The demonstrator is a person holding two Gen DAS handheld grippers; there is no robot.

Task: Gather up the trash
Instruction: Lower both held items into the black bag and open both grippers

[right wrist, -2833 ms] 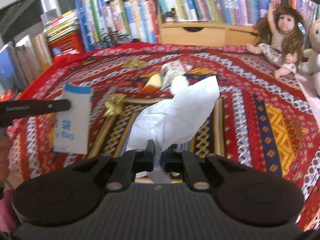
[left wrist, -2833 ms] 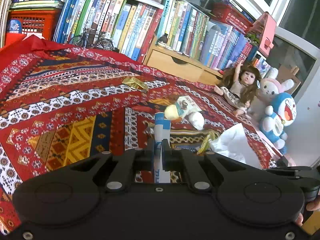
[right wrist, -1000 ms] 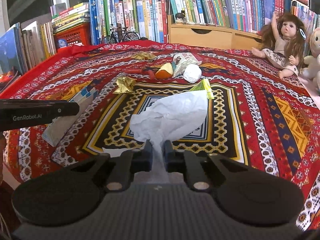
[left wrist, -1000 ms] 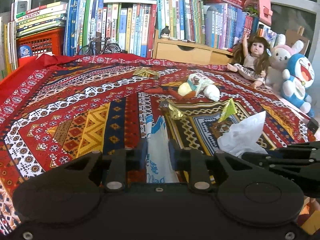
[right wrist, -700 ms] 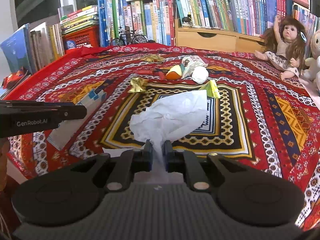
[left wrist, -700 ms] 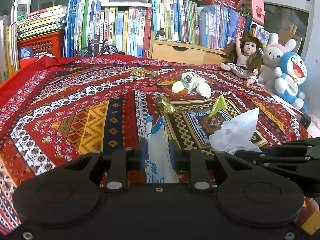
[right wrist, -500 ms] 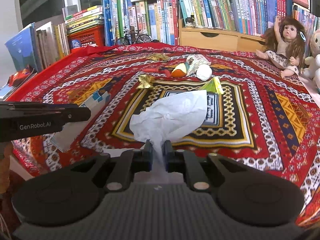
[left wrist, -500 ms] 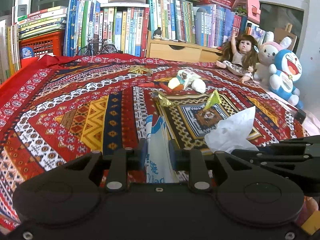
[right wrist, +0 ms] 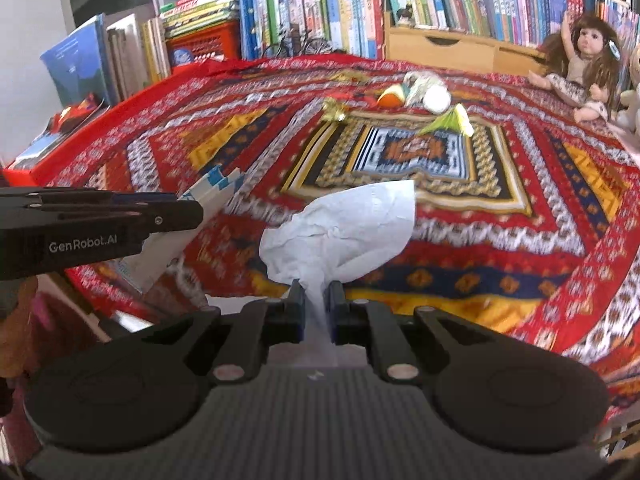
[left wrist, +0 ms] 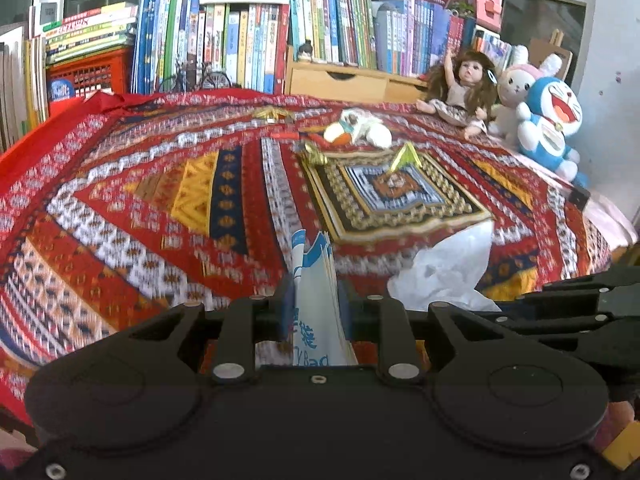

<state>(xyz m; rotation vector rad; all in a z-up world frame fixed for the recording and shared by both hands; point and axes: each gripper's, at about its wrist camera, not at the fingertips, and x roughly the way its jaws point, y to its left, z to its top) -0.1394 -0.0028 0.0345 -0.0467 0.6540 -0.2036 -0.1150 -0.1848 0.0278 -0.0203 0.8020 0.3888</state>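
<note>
Bag lettering [left wrist: 316, 344]: I read only part; my gripper body covers the rest.
Cloth [left wrist: 120, 240]: near patterns smeared.
Book spines [right wrist: 340, 8]: unreadable.

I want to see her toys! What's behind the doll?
Behind the doll stands a row of books above a wooden drawer box. The books directly behind her are hidden by her body.

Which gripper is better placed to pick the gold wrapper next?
Neither yet: the left gripper is shut on the blue-white packet, the right gripper on the crumpled tissue; the gold wrapper lies far.
</note>
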